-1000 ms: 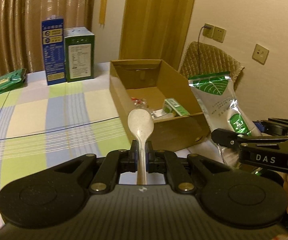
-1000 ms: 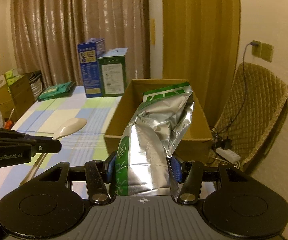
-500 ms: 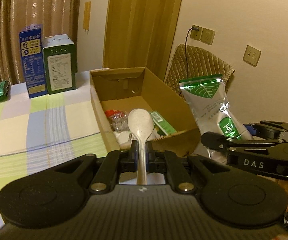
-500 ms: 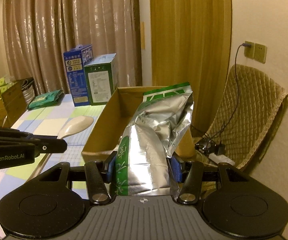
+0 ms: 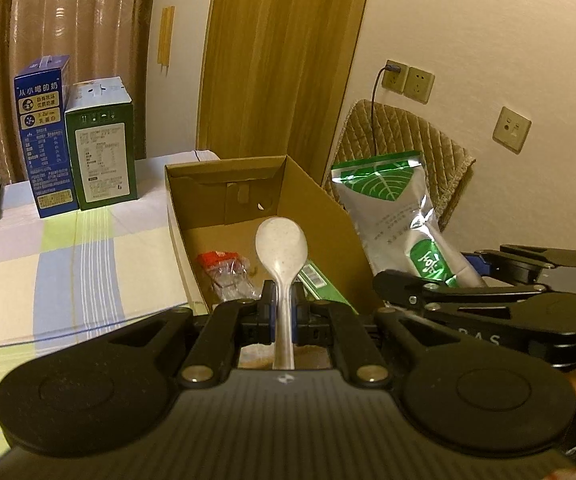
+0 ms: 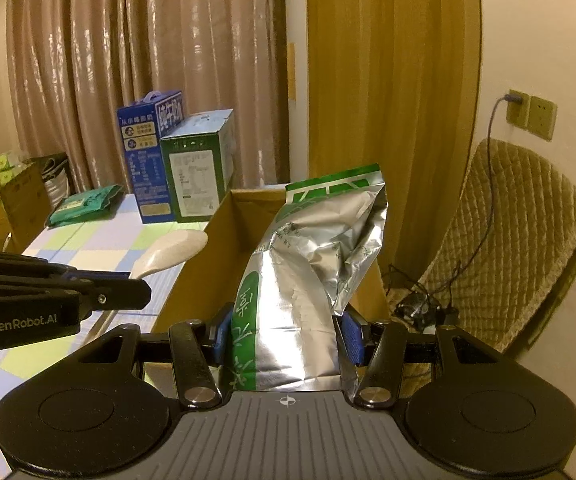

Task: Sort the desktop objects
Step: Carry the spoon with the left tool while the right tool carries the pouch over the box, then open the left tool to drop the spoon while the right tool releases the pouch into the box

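The cardboard box (image 5: 312,200) sits at the right edge of the checked tablecloth (image 5: 67,264), open at the top. Its floor holds a red-and-clear wrapper (image 5: 227,272) and a green packet (image 5: 322,282); the far half of the floor is bare. Left of the box, the cloth is bare up to a blue carton (image 5: 45,136) and a green carton (image 5: 101,144) standing side by side at the far edge. A quilted chair (image 6: 520,248) stands well right of the box.

Left gripper (image 5: 283,304): fingers nearly together, clamped on the handle of the white spoon (image 5: 281,252). The bowl points forward above the near part of the box.

Right gripper (image 6: 285,332): fingers moderately apart, clamped on the lower end of the silver-green foil pouch (image 6: 312,264). The pouch stands upright, in front of the box's near right corner.
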The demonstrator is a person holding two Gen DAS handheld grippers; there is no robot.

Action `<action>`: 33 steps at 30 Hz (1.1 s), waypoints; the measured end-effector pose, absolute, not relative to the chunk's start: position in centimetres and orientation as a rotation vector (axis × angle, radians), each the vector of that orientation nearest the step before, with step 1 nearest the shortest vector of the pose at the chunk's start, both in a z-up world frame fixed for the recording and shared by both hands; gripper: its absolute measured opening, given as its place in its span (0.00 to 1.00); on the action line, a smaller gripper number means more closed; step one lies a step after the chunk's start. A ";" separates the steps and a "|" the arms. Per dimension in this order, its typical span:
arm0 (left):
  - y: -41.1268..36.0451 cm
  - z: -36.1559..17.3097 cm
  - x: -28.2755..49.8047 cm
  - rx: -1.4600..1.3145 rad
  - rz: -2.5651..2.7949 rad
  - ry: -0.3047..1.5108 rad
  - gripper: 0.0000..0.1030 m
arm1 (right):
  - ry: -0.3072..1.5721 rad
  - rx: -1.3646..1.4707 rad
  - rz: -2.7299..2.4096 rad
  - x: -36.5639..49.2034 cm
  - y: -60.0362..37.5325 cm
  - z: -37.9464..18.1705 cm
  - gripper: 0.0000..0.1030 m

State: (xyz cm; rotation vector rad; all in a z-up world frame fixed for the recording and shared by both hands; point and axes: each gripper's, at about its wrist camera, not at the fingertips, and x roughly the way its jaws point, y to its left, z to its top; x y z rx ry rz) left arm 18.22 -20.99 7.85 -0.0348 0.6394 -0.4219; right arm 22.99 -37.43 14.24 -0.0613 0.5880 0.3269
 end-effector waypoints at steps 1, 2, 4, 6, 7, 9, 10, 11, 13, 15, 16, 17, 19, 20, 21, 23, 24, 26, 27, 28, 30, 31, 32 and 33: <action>-21.0 7.9 18.5 -0.037 -0.422 0.640 0.04 | 0.588 -0.065 0.327 23.4 -37.3 14.2 0.49; -21.0 7.9 18.8 -0.039 -0.424 0.641 0.04 | 0.588 -0.070 0.327 23.8 -37.3 14.1 0.49; -21.0 7.9 19.3 -0.041 -0.424 0.642 0.04 | 0.592 -0.080 0.324 24.5 -37.1 13.9 0.49; -21.1 7.8 20.0 -0.045 -0.426 0.644 0.04 | 0.596 -0.087 0.325 25.2 -37.0 13.7 0.49; -21.1 7.8 20.3 -0.048 -0.426 0.646 0.04 | 0.598 -0.091 0.324 25.6 -37.0 13.6 0.49; -21.1 7.6 20.9 -0.054 -0.424 0.648 0.04 | 0.601 -0.097 0.322 26.2 -37.0 13.4 0.49; -21.1 7.6 21.2 -0.057 -0.424 0.651 0.04 | 0.603 -0.098 0.322 26.6 -37.0 13.3 0.49; -21.1 7.6 21.4 -0.059 -0.424 0.653 0.04 | 0.605 -0.097 0.322 26.9 -37.0 13.3 0.49; -21.1 7.5 22.0 -0.058 -0.423 0.655 0.04 | 0.610 -0.098 0.323 27.5 -37.0 13.1 0.49; -21.2 7.5 22.5 -0.059 -0.423 0.657 0.04 | 0.615 -0.096 0.324 28.1 -37.1 13.1 0.49; -21.2 7.5 22.8 -0.060 -0.423 0.658 0.04 | 0.617 -0.096 0.324 28.4 -37.1 13.0 0.49; -21.3 7.5 23.1 -0.061 -0.424 0.660 0.04 | 0.618 -0.096 0.326 28.6 -37.1 13.0 0.49; -21.3 7.4 23.8 -0.070 -0.425 0.666 0.04 | 0.620 -0.096 0.325 29.1 -37.2 13.0 0.49; -21.3 7.3 24.1 -0.073 -0.425 0.669 0.04 | 0.620 -0.098 0.324 29.4 -37.2 13.0 0.49; -21.4 7.2 24.4 -0.075 -0.424 0.671 0.04 | 0.620 -0.099 0.323 29.6 -37.2 13.1 0.49; -21.3 7.1 25.1 -0.083 -0.421 0.677 0.04 | 0.622 -0.101 0.324 30.3 -37.3 13.1 0.49; -21.3 7.0 25.5 -0.089 -0.421 0.680 0.04 | 0.622 -0.103 0.322 30.6 -37.3 13.1 0.49; -21.3 6.9 26.2 -0.099 -0.418 0.685 0.04 | 0.623 -0.103 0.322 31.1 -37.2 13.0 0.49; -21.4 6.9 26.6 -0.102 -0.417 0.688 0.04 | 0.624 -0.102 0.322 31.5 -37.2 13.0 0.49; -21.5 6.8 27.0 -0.103 -0.417 0.690 0.04 | 0.626 -0.101 0.322 31.8 -37.2 13.0 0.49; -21.7 6.8 27.7 -0.104 -0.413 0.691 0.04 | 0.631 -0.101 0.321 32.5 -37.1 12.8 0.49; -21.7 6.8 28.0 -0.106 -0.411 0.691 0.04 | 0.634 -0.102 0.320 32.8 -37.1 12.8 0.49; -21.8 6.7 28.4 -0.111 -0.408 0.693 0.04 | 0.637 -0.103 0.321 33.1 -37.0 12.7 0.49; -21.8 6.6 28.8 -0.117 -0.405 0.696 0.04 | 0.640 -0.106 0.323 33.4 -36.9 12.6 0.49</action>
